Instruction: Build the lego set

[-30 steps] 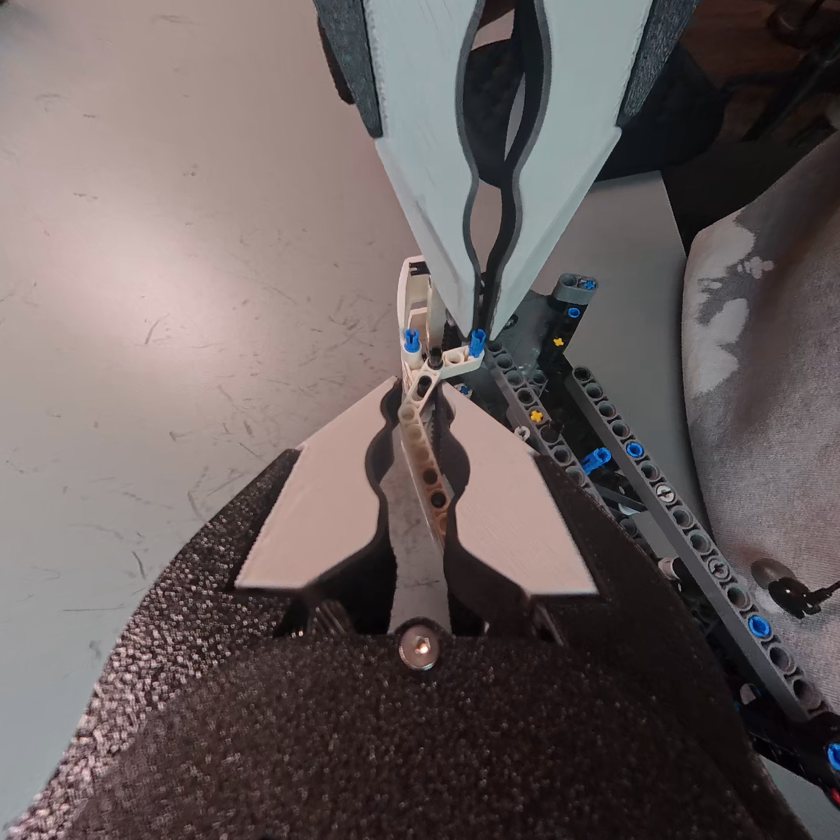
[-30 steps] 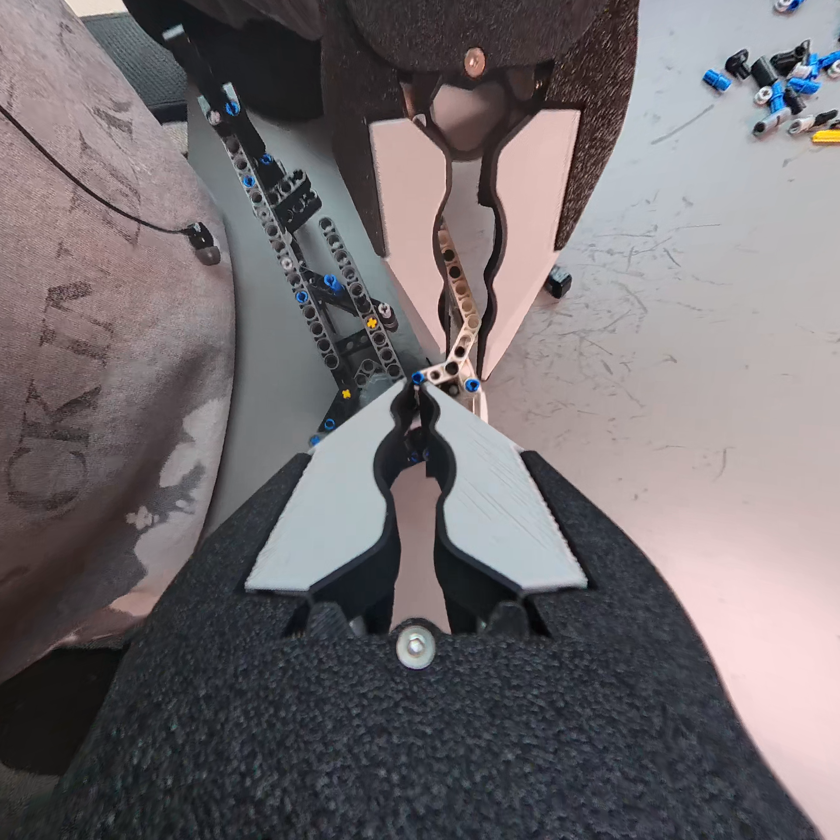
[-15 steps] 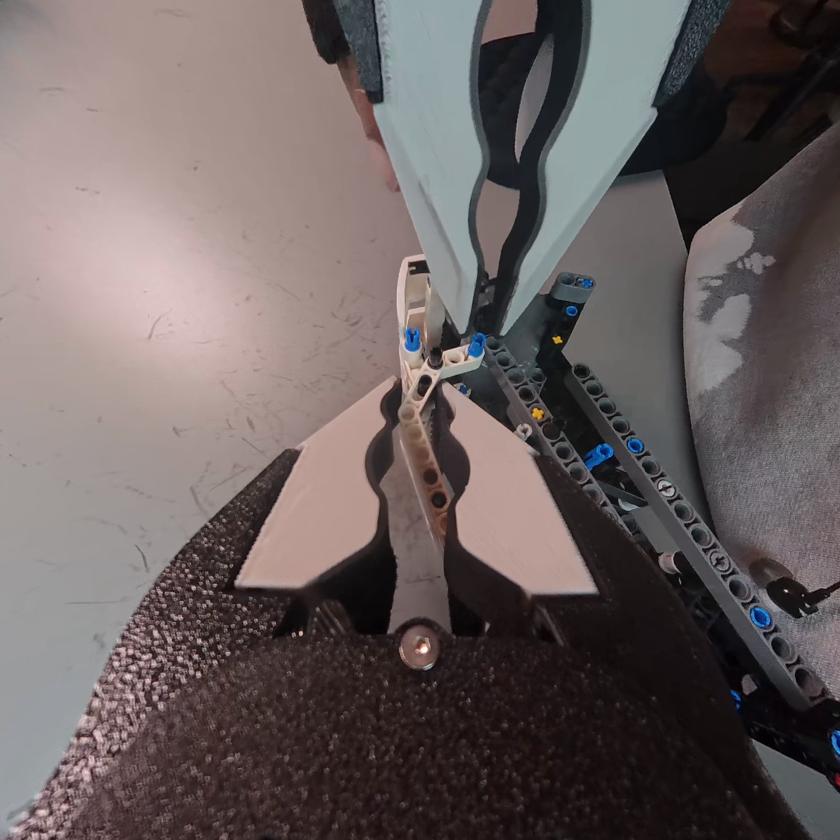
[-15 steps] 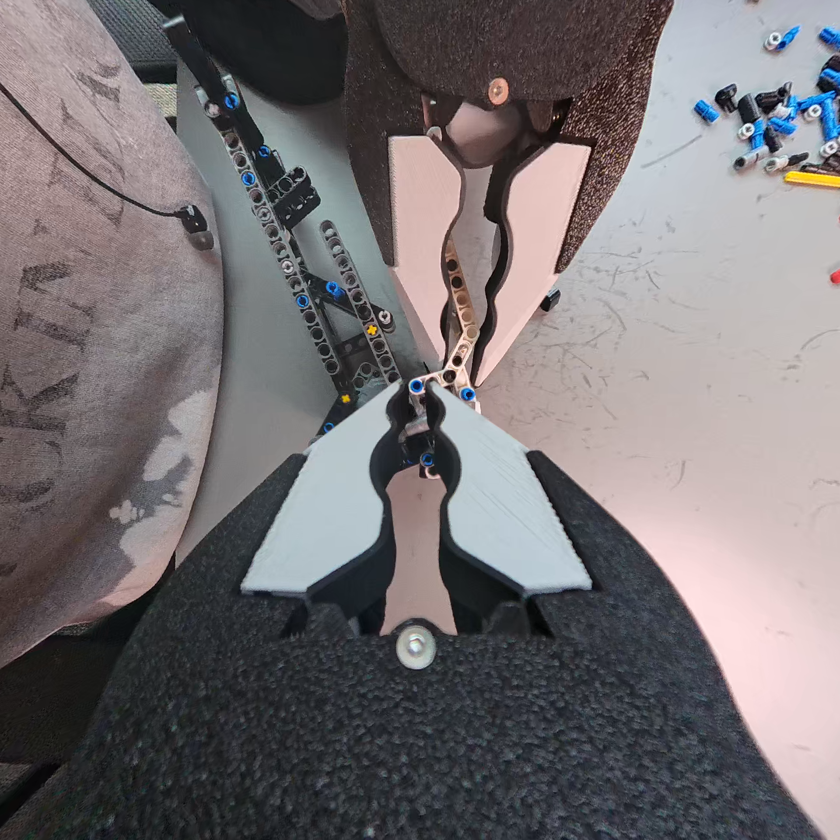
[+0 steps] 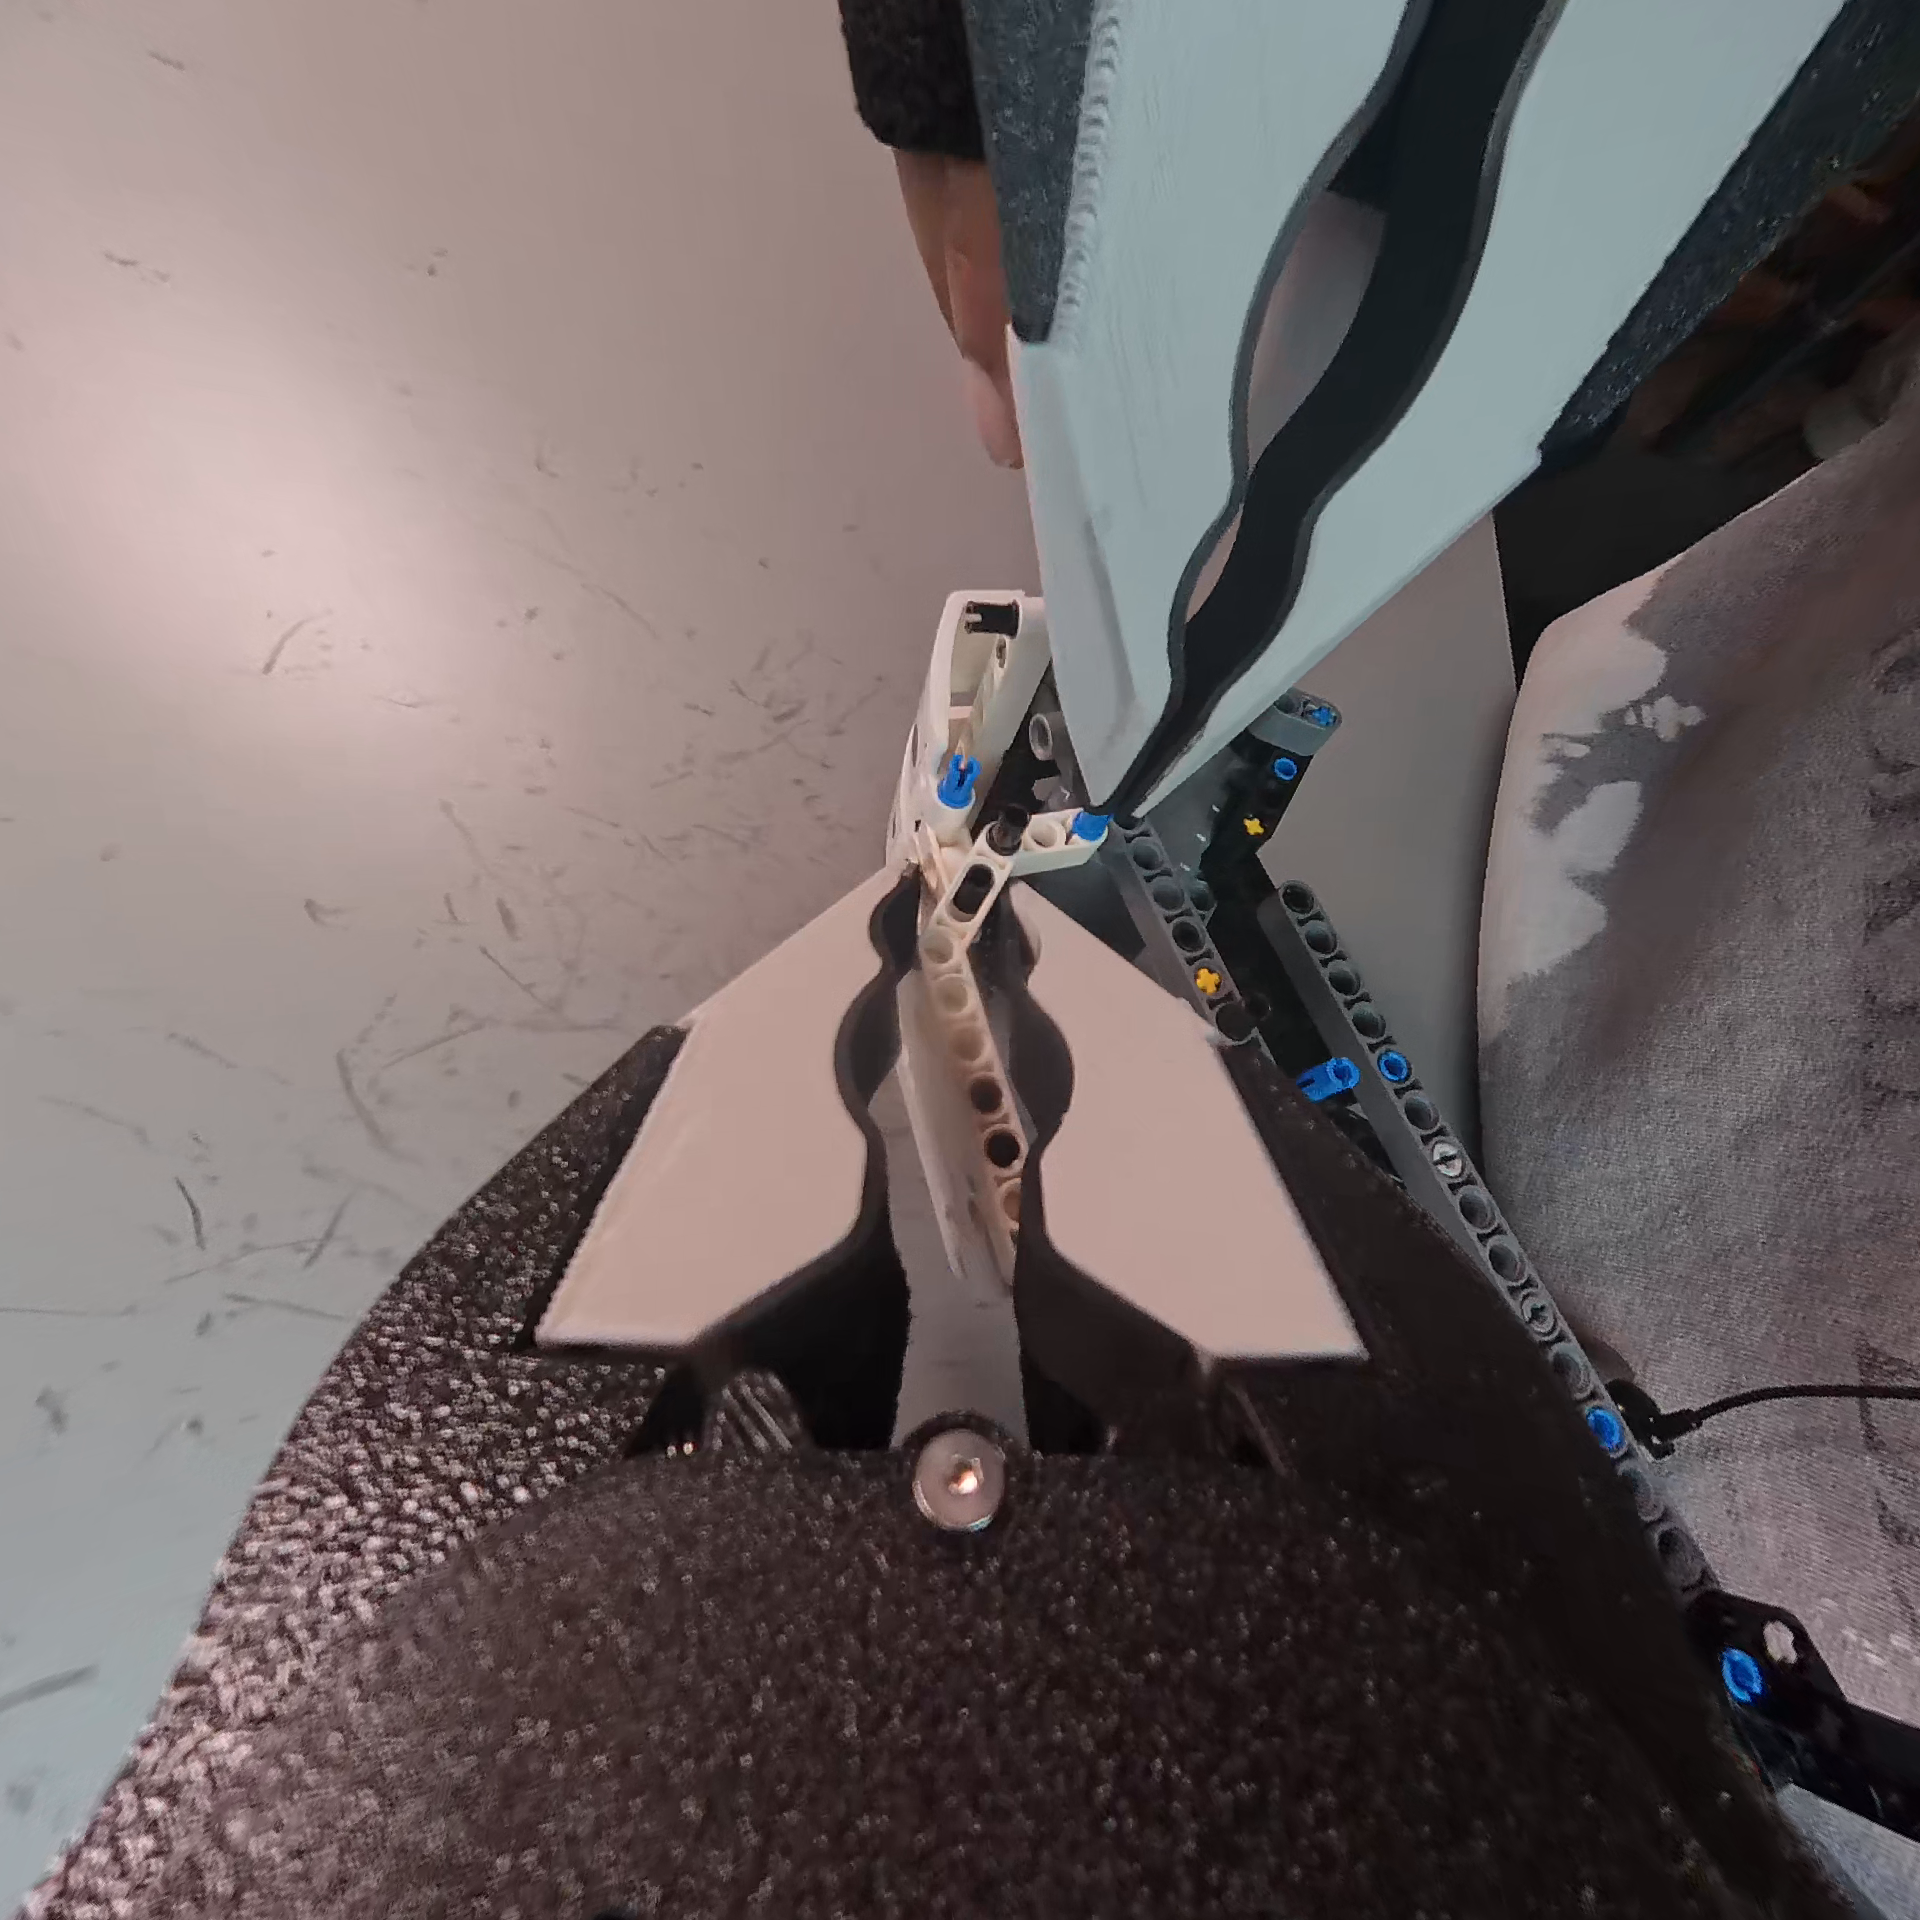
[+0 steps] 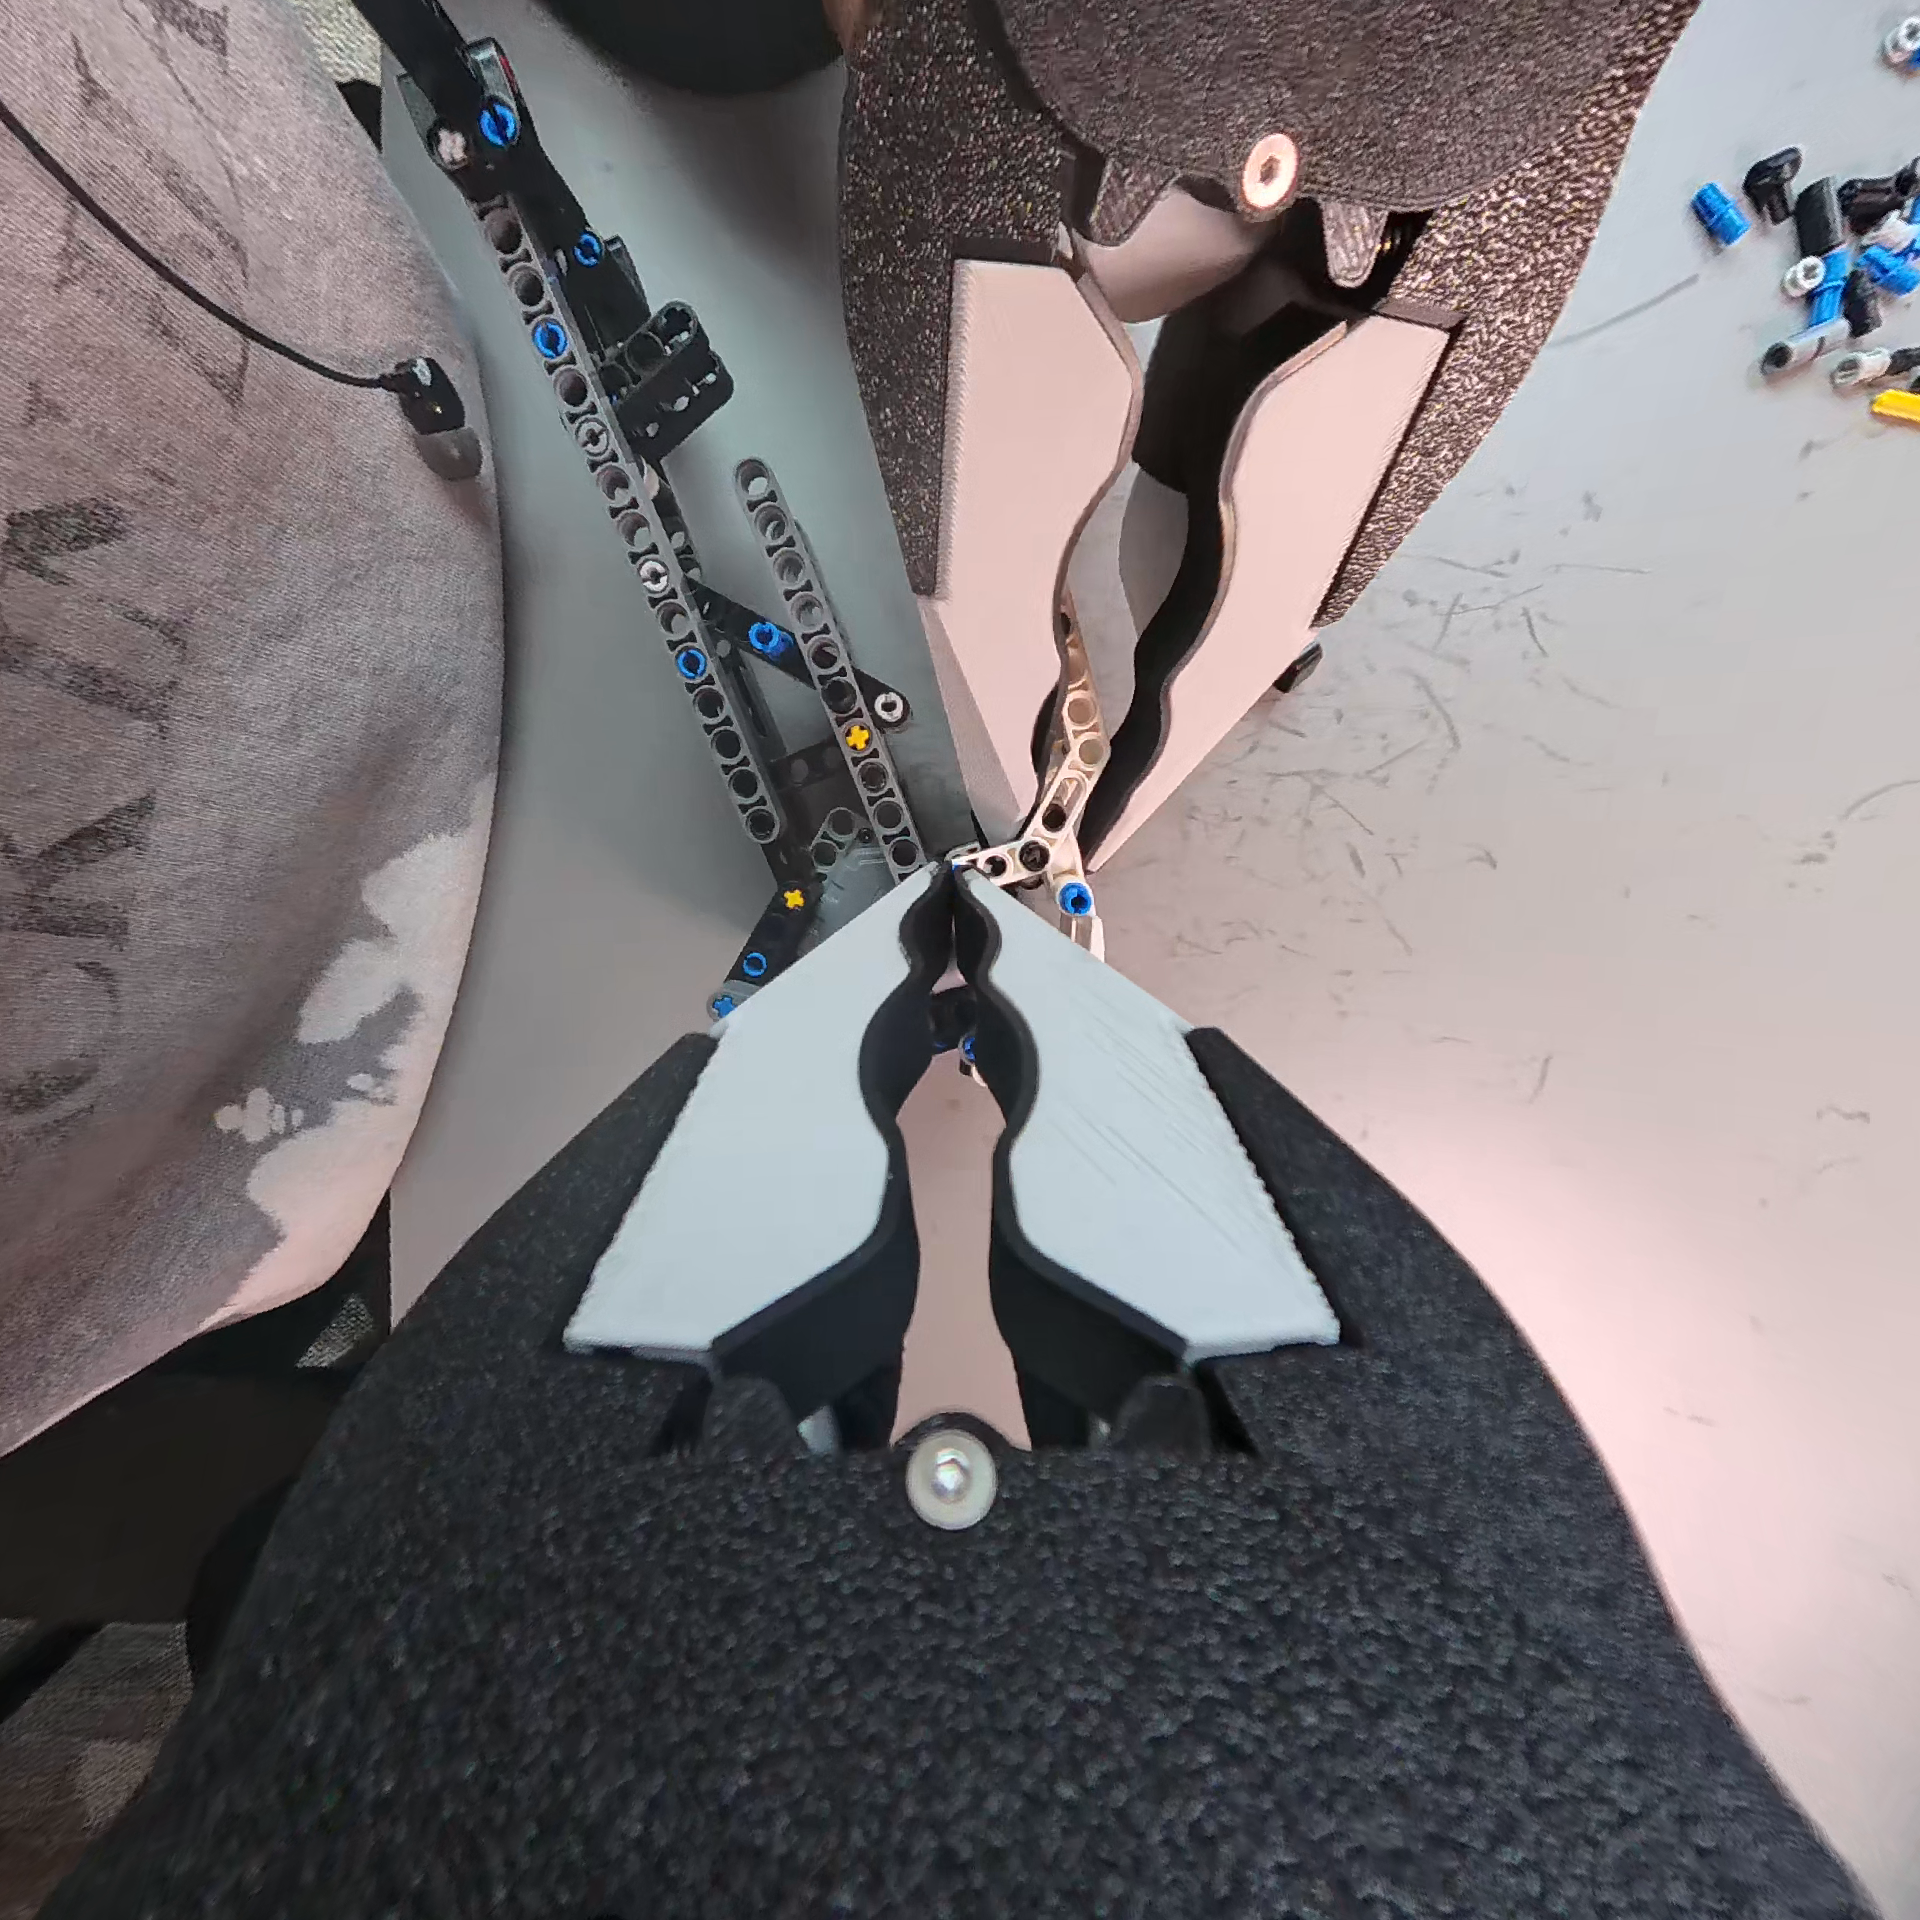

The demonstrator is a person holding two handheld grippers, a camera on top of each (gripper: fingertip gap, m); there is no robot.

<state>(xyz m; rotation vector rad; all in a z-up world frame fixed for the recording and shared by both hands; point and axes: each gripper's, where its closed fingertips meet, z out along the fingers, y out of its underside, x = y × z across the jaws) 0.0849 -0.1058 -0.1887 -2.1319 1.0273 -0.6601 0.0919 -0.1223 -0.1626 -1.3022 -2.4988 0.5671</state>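
Scratched grey table (image 5: 416,520); grey garment (image 6: 187,623) (black cable (image 6: 208,301) across it).

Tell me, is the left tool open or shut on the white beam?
Shut. The left tool has both fingers pressed against the white beam, which runs between them.

Open scratched desk (image 5: 416,623) on the left claw's (image 5: 961,894) outer side. Blocked on the other side by a dark beam frame (image 6: 665,540) just beside both claw tips. Loose small parts (image 6: 1829,281) scattered well apart, far corner.
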